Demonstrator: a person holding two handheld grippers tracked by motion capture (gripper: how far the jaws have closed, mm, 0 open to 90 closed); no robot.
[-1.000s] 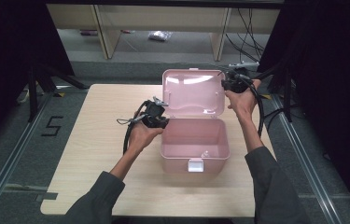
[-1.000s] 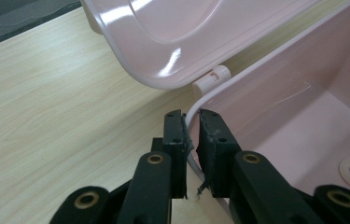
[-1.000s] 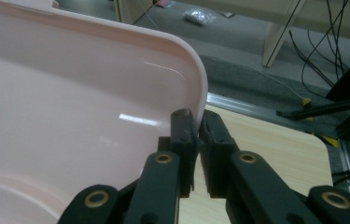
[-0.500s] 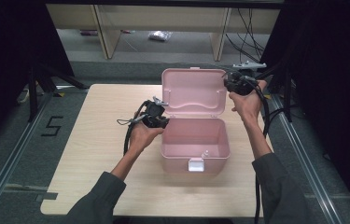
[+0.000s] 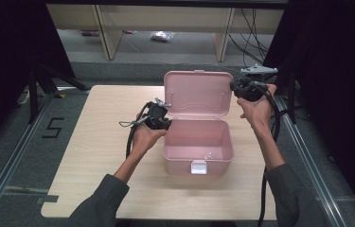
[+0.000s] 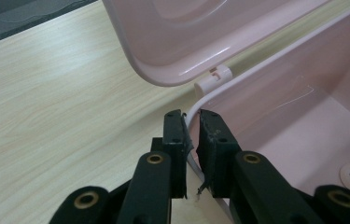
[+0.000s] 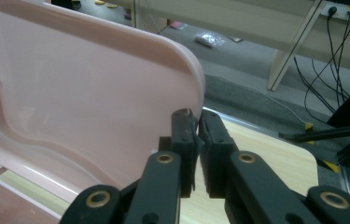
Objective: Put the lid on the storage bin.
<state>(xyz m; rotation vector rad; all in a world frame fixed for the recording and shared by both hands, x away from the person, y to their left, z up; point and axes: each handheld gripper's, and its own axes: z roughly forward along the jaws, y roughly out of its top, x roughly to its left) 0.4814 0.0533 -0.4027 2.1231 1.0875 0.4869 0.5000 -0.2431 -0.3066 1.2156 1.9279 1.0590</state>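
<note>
Pale wooden table [image 5: 99, 156] over grey floor [image 5: 14, 156], left tool [image 6: 191, 140] clamped on pink box [image 5: 199, 146] rim, right tool [image 7: 197, 140] on its lid [image 7: 84, 107]

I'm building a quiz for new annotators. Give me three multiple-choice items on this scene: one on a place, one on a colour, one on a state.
1. Where does the left claw grip?
A. the box's left rim
B. the front latch
C. the table edge

2. What colour is the box?
A. blue
B. pink
C. green

3. How does the lid stand?
A. shut
B. taken off
C. raised open

Key:
1 A, the left gripper view shows the rim pinched between its jaws.
2 B, box and lid are pink in the high view.
3 C, the lid stands upright behind the box, with the right claw at its edge.
</note>
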